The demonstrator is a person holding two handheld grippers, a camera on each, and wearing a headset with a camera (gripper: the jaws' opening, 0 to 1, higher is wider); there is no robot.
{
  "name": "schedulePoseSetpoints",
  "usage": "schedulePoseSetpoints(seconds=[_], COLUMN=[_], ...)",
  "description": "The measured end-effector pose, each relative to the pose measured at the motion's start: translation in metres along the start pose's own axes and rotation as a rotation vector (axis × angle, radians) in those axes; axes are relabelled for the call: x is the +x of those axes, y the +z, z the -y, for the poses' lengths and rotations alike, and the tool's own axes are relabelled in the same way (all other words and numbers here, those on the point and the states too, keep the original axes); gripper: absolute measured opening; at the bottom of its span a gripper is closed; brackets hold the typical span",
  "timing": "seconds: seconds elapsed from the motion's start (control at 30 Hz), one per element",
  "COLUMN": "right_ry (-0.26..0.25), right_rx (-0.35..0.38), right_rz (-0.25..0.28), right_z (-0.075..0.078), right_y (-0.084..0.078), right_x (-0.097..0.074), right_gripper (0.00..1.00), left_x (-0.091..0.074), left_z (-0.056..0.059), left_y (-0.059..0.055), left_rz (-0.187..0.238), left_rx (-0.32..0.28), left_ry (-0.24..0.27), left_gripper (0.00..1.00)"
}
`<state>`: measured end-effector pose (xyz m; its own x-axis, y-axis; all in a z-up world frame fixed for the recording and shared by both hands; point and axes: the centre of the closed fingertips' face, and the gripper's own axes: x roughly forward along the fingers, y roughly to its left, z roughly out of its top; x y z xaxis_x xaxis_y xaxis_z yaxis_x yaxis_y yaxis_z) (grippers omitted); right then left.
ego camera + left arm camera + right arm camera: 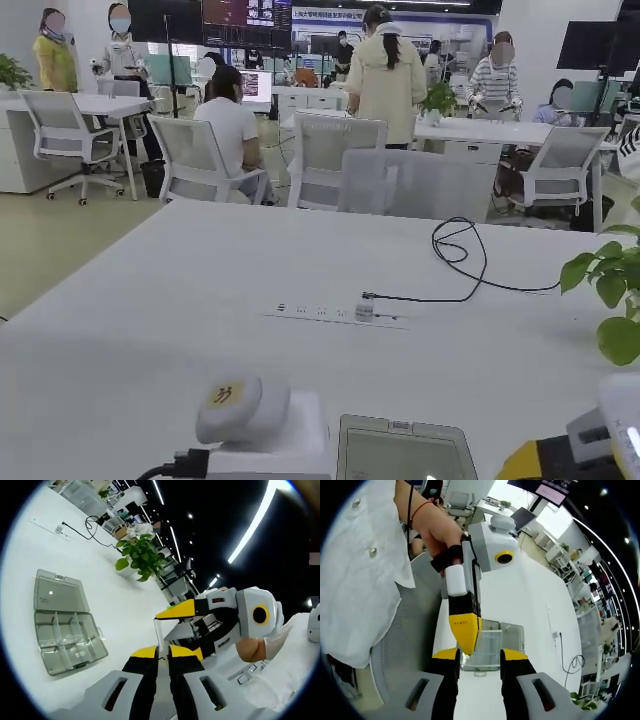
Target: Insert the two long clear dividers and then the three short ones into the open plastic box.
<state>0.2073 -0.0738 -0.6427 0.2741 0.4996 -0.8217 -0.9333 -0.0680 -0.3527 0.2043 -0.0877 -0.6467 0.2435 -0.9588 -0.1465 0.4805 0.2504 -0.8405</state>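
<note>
An open plastic box [39, 640] lies flat on a white table [300, 260], close to the near edge, with its clear lid [60, 595] folded back. Divider walls are seen in its tray, but their number cannot be told. A clear divider [161, 630], thin and hard to make out, is held in the air to one side of the box, not over it. The left gripper [164, 653] is narrowed onto what appears to be the divider's lower edge. The right gripper [481, 656] is spread wide. Its jaws stand either side of the left gripper's tip and are closed on nothing.

The step in hand is judged to be a handover or re-grip before insertion. The right jaws are best closed squarely on the divider before the left is released, so that the thin sheet is neither twisted nor dropped. The divider is then best carried upright over the tray, lined up with its slots and pressed straight down.

Open room is plentiful, with bare tabletop seen beyond the box. A power strip [335, 313] with a black cable [470, 260] is set well away in the middle. A potted plant [610, 290] stands at the right edge. The near edge, just beside the box, is the one to be watched.
</note>
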Motion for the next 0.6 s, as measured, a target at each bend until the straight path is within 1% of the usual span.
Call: schedulePoseSetpoints(seconds=[0.03, 0.07, 0.37, 0.47, 0.53, 0.57, 0.6], right_ry=[-0.001, -0.001, 0.004, 0.004, 0.004, 0.006, 0.008], right_rx=[-0.005, -0.005, -0.015, -0.009, -0.001, 0.002, 0.006], right_rz=[-0.003, -0.005, -0.004, -0.001, 0.003, 0.013, 0.02], right_z=[0.0001, -0.0001, -0.0012, -0.0013, -0.0004, 0.0008, 0.002], right_y=[-0.0005, -0.0009, -0.0006, -0.0002, 0.0004, 0.0017, 0.0023], right_x=[0.0003, 0.0005, 0.0019, 0.0027, 0.0018, -0.0006, -0.0026], right_gripper=[0.33, 0.33, 0.33, 0.34, 0.34, 0.34, 0.35], left_x=[0.0, -0.0001, -0.0004, -0.0006, -0.0006, -0.0008, -0.0015], left_z=[0.0005, -0.0007, -0.0031, -0.0041, -0.0061, -0.0061, -0.0061], left_y=[0.0, -0.0002, -0.0016, -0.002, -0.0024, -0.0021, -0.0018], left_rz=[0.001, 0.0, 0.013, 0.018, 0.018, 0.02, 0.018], left_rx=[-0.006, 0.003, -0.019, -0.027, -0.014, -0.014, 0.0], left_ry=[-0.003, 0.004, 0.009, 0.01, 0.014, 0.014, 0.016], left_gripper=[0.01, 0.0, 0.0, 0.0, 0.0, 0.0, 0.0])
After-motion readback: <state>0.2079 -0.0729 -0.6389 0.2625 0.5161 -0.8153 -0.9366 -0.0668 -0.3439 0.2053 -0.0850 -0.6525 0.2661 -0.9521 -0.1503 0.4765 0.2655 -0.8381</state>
